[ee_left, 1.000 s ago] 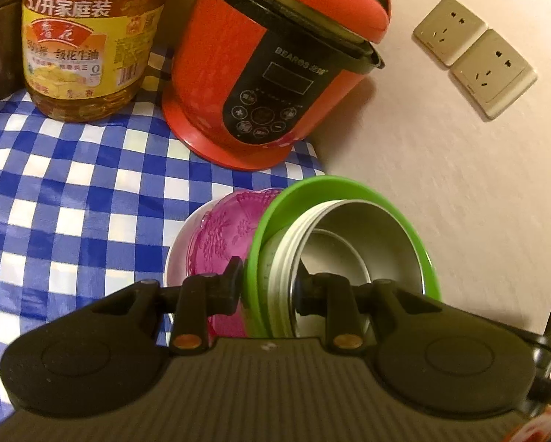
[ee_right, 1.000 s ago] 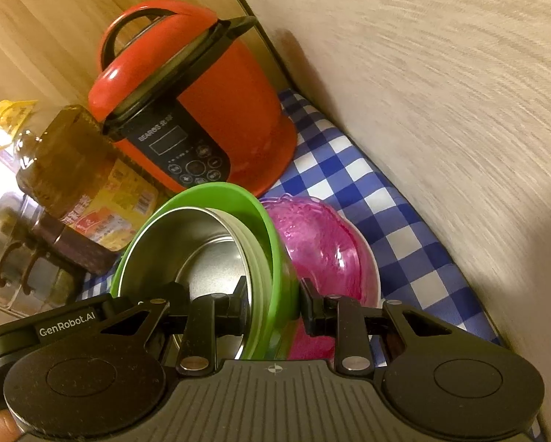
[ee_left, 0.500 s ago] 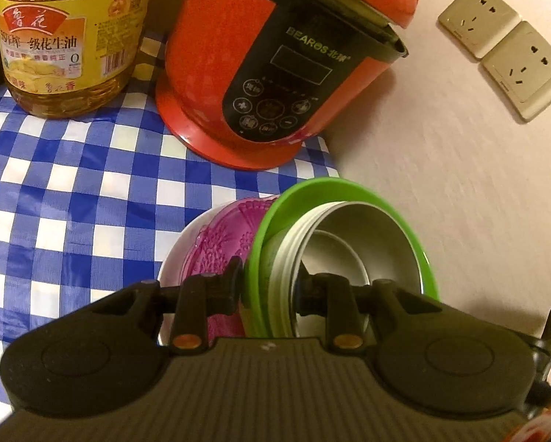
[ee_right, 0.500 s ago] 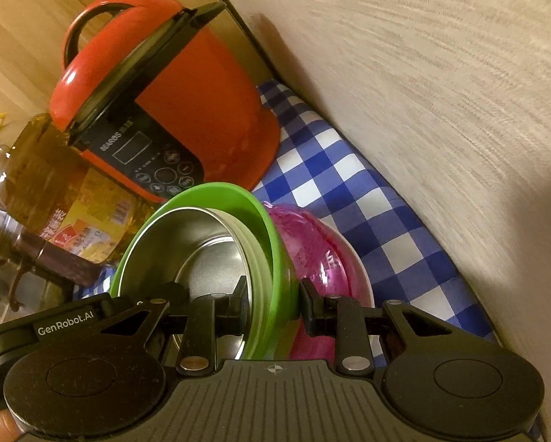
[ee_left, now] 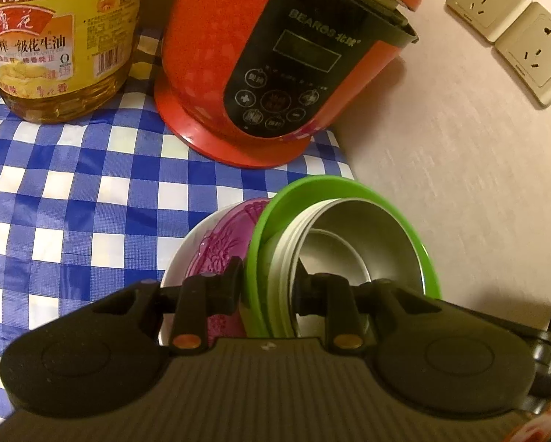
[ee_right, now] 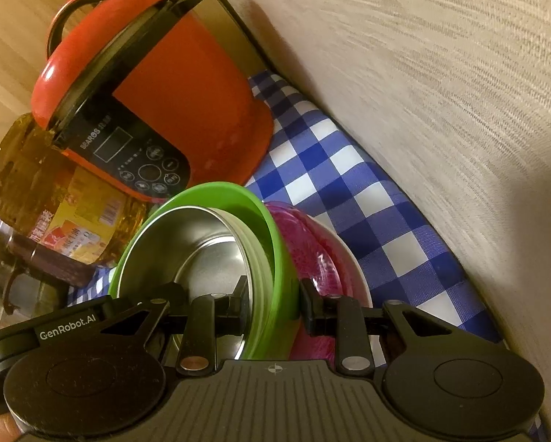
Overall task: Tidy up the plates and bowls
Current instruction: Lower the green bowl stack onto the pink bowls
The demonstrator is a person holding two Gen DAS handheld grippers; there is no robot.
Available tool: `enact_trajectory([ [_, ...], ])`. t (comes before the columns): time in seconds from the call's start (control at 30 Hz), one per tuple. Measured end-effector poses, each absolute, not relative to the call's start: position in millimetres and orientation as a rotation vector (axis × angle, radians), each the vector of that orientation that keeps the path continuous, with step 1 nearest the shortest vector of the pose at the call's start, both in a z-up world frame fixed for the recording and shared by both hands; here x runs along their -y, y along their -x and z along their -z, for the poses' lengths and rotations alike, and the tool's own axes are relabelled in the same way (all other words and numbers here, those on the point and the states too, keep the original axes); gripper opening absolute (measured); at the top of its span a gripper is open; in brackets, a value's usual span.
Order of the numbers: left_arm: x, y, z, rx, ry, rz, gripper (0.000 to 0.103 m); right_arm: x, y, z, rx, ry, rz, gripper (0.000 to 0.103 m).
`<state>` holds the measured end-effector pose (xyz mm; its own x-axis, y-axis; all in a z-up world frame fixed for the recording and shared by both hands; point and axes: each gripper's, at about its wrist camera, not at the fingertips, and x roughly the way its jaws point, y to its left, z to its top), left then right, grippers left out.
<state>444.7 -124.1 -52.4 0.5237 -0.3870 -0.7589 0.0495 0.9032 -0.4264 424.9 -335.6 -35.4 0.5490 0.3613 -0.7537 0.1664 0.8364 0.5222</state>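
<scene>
Left hand-held gripper (ee_left: 267,287) & right hand-held gripper (ee_right: 273,296) each clamp narrowly on the rim of a green bowl (ee_left: 343,191) w/ steel lining, from opposite sides. Stack is tilted – a magenta embossed bowl (ee_left: 223,246) and white dish (ee_left: 177,261) sit under it, above the blue-white checked worktop (ee_left: 73,199), beside the wall. Behind: glossy red cooker (ee_left: 275,62) marked "BEAROS", amber oil jug (ee_left: 58,40), label "5.7升家庭装".
</scene>
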Motion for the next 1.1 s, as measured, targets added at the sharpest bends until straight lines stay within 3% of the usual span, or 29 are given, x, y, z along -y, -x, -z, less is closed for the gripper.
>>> enact_trajectory([
  [1.1,125.6,-438.5,62.4,-0.963,0.357,0.269,0.026,322.9,-419.5,43.2,-0.968,-0.519,-0.142,0.029],
])
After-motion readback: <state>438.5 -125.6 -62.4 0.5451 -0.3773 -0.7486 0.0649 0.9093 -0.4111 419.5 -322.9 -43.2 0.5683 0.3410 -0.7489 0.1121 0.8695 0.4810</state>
